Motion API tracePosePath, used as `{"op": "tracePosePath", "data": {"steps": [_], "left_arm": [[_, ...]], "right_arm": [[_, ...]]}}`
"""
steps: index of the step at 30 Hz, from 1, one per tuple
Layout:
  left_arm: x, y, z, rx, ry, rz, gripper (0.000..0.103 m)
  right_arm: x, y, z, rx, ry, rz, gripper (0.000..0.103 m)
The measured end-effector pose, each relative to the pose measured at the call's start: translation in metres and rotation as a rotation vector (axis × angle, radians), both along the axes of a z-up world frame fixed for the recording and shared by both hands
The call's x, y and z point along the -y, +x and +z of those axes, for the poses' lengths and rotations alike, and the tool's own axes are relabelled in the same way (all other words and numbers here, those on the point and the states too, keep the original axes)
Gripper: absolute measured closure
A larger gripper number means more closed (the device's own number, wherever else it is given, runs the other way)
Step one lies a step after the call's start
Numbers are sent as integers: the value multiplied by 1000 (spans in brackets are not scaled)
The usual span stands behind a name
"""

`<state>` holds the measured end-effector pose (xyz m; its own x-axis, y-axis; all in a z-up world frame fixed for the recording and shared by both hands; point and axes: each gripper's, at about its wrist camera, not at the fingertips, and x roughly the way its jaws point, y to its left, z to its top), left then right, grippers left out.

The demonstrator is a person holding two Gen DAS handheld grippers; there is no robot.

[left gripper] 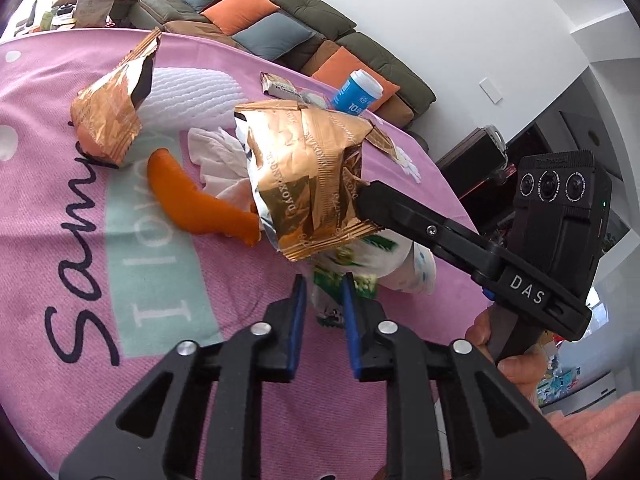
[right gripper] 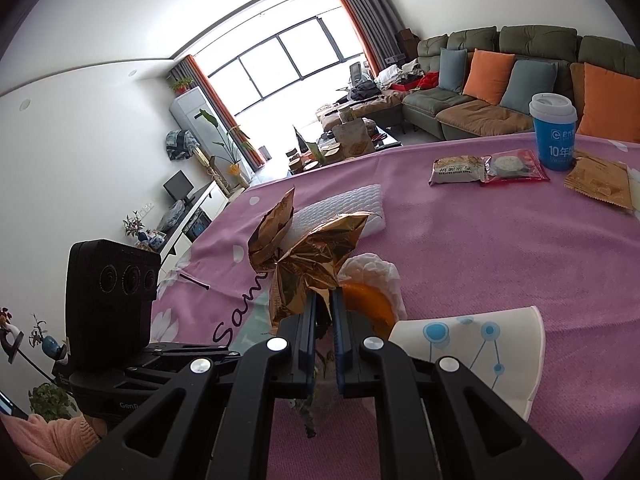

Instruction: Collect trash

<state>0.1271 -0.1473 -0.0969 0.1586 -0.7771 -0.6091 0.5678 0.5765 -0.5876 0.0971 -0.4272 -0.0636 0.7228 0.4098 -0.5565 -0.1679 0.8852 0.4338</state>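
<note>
Your right tool (right gripper: 323, 300) was clamped on a gold wrapper (left gripper: 304, 176), lifted above the pink surface (left gripper: 60, 208). Your left tool (left gripper: 323, 292) pinched a plastic bag (left gripper: 360, 264) right below it. The wrapper hung over the bag.

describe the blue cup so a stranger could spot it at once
On the pink blanket, look to the far edge nearest the green sofa. The blue cup stands upright beside sealed snack packets, the only tall item, white-lidded with white print.
</note>
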Motion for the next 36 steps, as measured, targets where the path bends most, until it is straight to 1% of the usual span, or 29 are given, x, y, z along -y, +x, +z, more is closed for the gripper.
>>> {"op": "tracePosePath", "data": {"steps": [3, 7, 13, 18, 24, 28, 36], "left_arm": [[2, 2, 2, 7, -2, 3, 96], [2, -2, 3, 25, -2, 6, 98], [-23, -18, 18, 108, 18, 56, 100], [-55, -30, 35, 170, 35, 121, 101], [-102, -44, 49, 219, 53, 198, 101], [-137, -52, 52, 232, 58, 250, 101], [-199, -67, 59, 247, 68, 376, 101]], "right_arm": [[1, 0, -1, -2, 4, -1, 96], [2, 0, 1, 5, 11, 0, 96], [-3, -4, 13, 44, 20, 9, 96], [-12, -5, 23, 73, 23, 28, 96], [-28, -3, 33, 104, 34, 63, 96], [-42, 3, 34, 104, 58, 106, 96], [-91, 21, 35, 94, 75, 223, 96]]}}
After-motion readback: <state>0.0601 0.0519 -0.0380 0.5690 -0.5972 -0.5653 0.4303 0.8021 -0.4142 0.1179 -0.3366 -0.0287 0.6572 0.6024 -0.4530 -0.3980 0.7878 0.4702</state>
